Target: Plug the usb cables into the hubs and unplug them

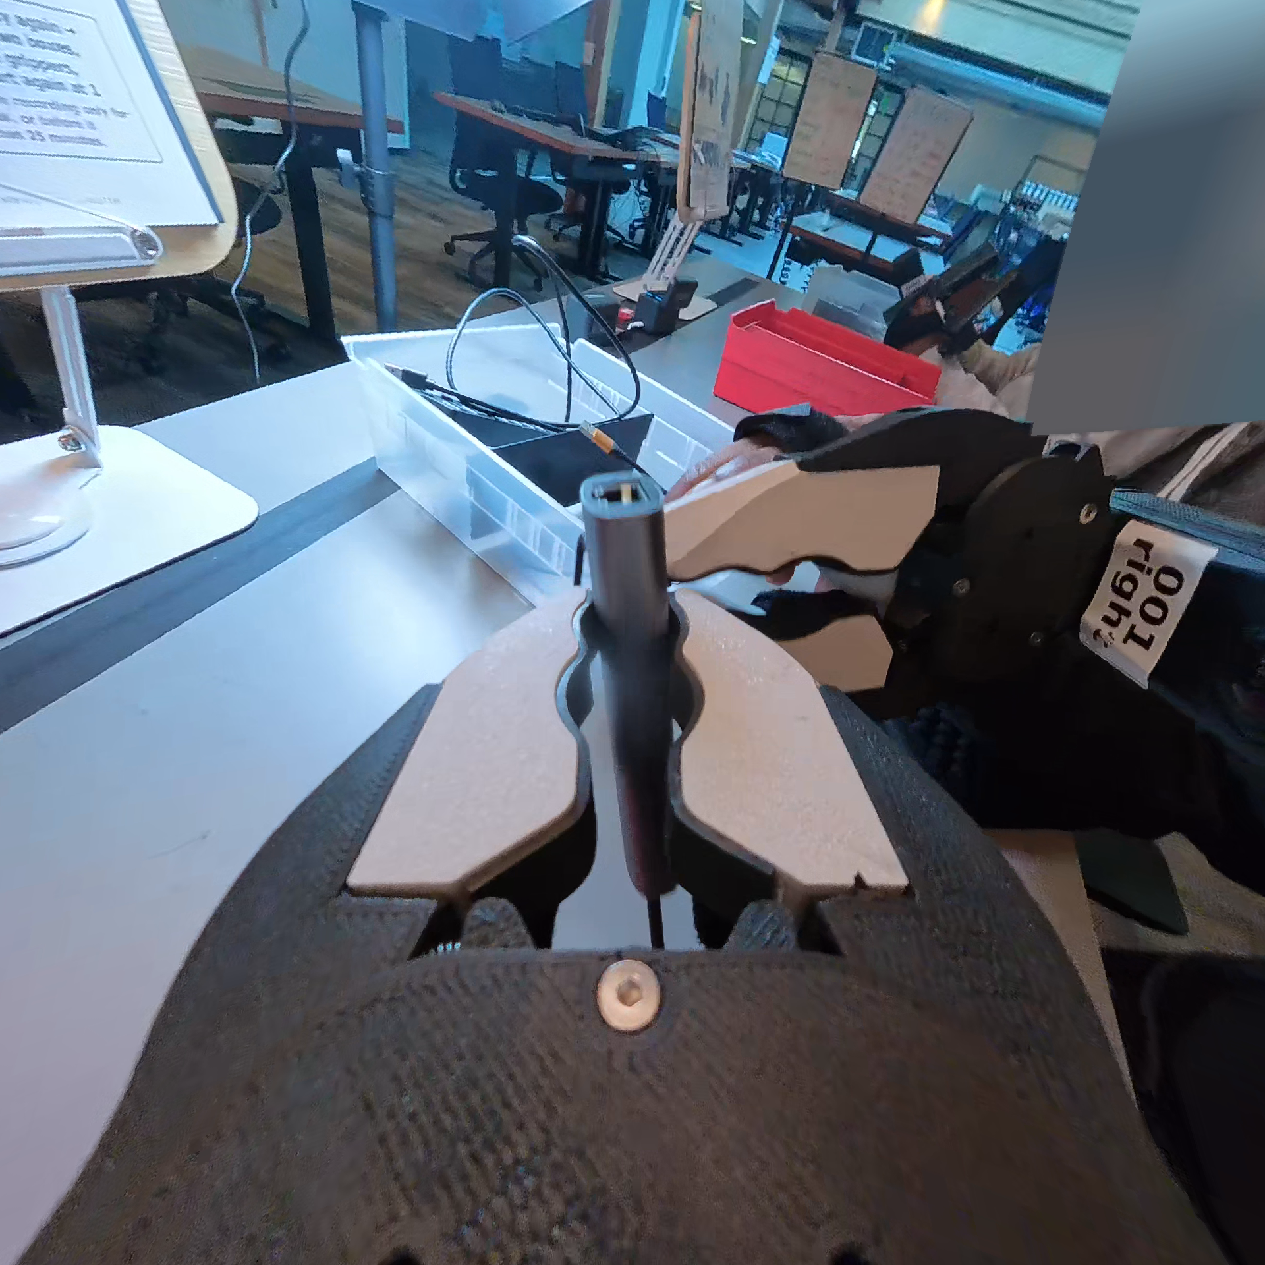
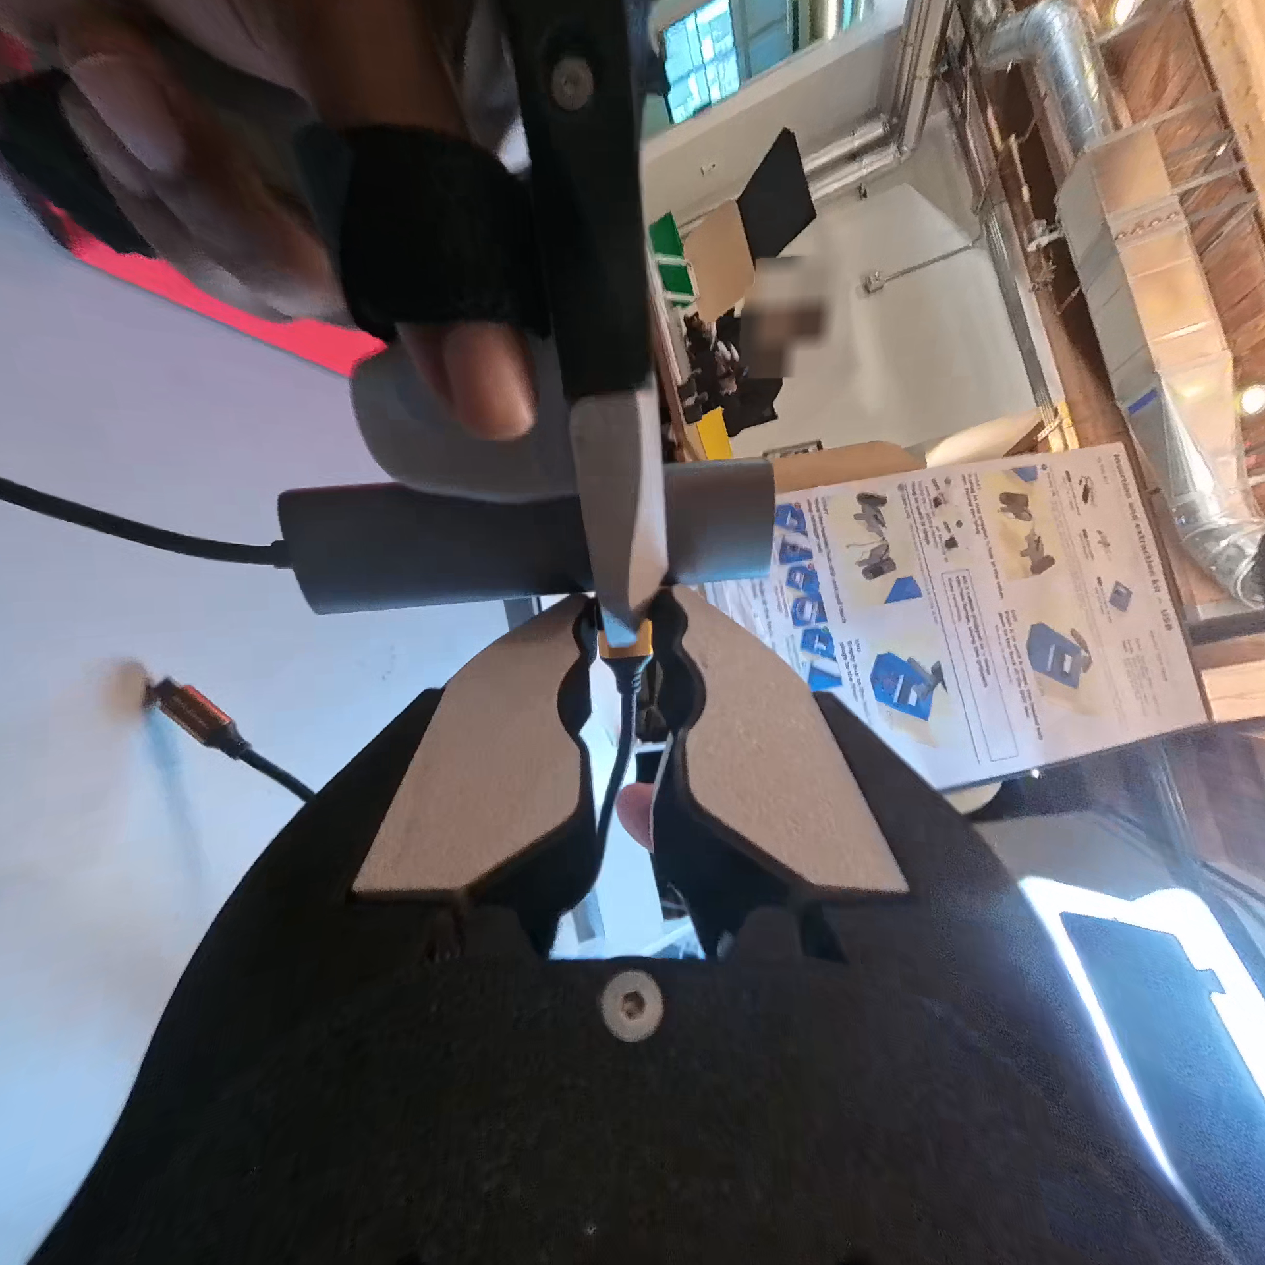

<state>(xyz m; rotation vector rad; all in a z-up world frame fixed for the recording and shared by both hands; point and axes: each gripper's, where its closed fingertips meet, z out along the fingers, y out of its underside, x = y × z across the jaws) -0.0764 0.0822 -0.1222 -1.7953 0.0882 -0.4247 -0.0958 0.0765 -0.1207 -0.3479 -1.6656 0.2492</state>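
You've got the grey USB hub (image 1: 626,547) clamped upright in the left gripper (image 1: 628,616), jaws narrowed tight around its slim body, open end port facing up and away from you. That grip makes sense: it pins the hub so it can't twist, and its own black lead drops down between the fingers out of the way.

Across comes the right gripper (image 2: 624,633), jaws pinched on the orange-collared USB plug (image 2: 621,640), cable trailing back through the gap. From the right wrist view the hub lies crosswise just past the plug's tip, but 1 left finger (image 2: 619,520) sits right in front, so whether metal has met a side port I can't tell. In the left wrist view the right gripper reaches in from the side, level with the hub's upper half, which suits a sideways push into a side port.

1 more cable, copper-coloured plug (image 2: 195,712), waits on the white table (image 2: 171,479). Behind, in the left wrist view, the clear plastic bin (image 1: 438,438) holds more black cables, with 1 orange plug (image 1: 597,435) poking up; a red tray (image 1: 821,363) sits farther back.

My read: mid-insertion, so keep the plug square and the hub rigid
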